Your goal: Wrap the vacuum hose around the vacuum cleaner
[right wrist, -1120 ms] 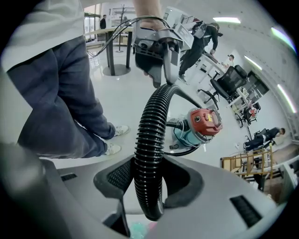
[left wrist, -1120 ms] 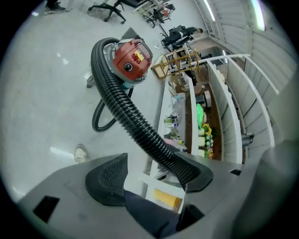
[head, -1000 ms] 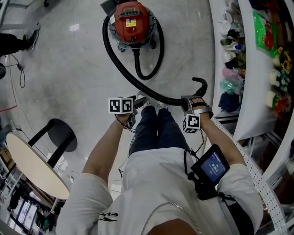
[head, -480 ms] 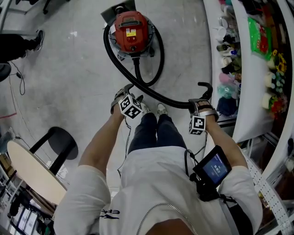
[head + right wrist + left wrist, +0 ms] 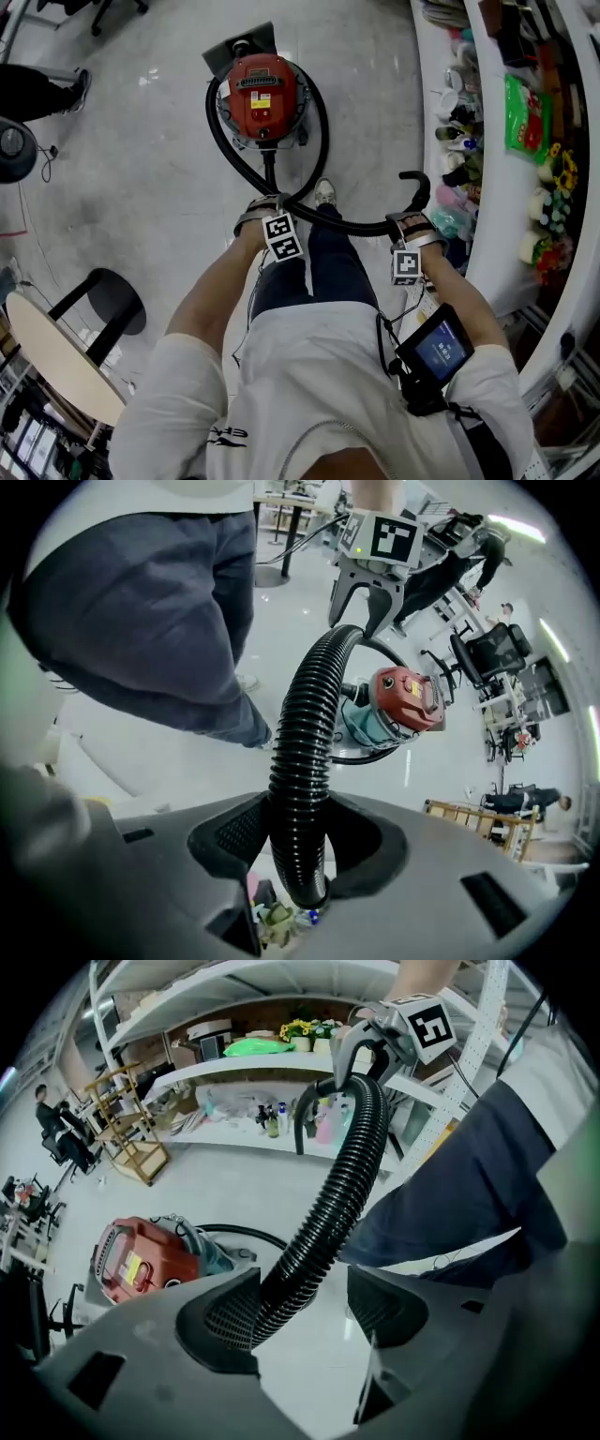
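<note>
**Floor inventory, as seen from beside the person**

1. Red drum-shaped vacuum cleaner with grey base (image 5: 263, 92). It stands on the pale glossy floor (image 5: 141, 187), just ahead of the person's feet.

2. Black ribbed plastic vacuum hose (image 5: 352, 225). It leaves the front of the vacuum cleaner. Black loops lie close by both sides of the drum. From there the hose crosses in front of the person's legs and spans from one gripper to the other. Its free end, a smooth curved black tube, juts past the right gripper toward the shelving.

3. Left gripper (image 5: 305, 1307). It points steeply down, near the front of the vacuum cleaner. The jaws stand apart with the vacuum hose passing between them. The hose lies against one pad, with a clear gap to the other.

4. Right gripper (image 5: 300, 841). It points steeply down at the person's right. The jaws are clamped on the vacuum hose near its free end, both pads pressing the ribs.

5. Person in white shirt and dark trousers. One pale shoe (image 5: 324, 191) is set forward, close to the hose. A small screen device (image 5: 434, 345) is strapped to the right forearm.

6. White curved shelving (image 5: 495, 202) on the person's right. It is stocked with bottles, a green packet and yellow flowers.

7. Round pale-topped table (image 5: 47, 347) on the person's left, with a black round stool (image 5: 120, 291) just beside it.
</note>
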`<control>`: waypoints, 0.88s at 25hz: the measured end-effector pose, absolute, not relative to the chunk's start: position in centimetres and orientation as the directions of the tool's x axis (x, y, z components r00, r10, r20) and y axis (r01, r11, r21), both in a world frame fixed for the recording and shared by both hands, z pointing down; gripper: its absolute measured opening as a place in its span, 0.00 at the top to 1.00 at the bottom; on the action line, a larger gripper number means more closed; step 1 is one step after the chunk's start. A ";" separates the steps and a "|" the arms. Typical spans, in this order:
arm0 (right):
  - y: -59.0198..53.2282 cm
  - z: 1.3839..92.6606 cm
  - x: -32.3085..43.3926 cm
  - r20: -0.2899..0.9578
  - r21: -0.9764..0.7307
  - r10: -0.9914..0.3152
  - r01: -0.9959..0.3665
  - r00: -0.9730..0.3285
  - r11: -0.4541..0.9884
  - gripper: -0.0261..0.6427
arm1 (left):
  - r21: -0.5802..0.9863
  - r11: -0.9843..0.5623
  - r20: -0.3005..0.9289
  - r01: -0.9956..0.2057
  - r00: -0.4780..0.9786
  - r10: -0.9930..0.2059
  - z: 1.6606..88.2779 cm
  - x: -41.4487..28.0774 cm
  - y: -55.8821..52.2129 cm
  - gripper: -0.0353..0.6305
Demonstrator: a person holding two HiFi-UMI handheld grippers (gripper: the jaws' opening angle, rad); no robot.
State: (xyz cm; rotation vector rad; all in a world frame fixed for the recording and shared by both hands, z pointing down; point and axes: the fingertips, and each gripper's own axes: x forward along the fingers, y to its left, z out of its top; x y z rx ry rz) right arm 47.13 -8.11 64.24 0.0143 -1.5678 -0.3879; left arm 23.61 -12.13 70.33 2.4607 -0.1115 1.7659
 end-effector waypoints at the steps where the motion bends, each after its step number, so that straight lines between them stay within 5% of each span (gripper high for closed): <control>1: -9.2 64.4 47.8 0.968 0.250 -0.246 0.256 -0.046 0.934 0.69 | 0.060 -0.989 0.948 -0.134 0.317 0.014 70.6 24.2 -12.5 0.53; 22: -28.8 66.5 53.9 0.946 0.319 -0.290 0.547 -0.142 0.774 0.69 | 0.105 -0.970 0.972 -0.220 0.228 0.054 76.0 28.4 -21.9 0.53</control>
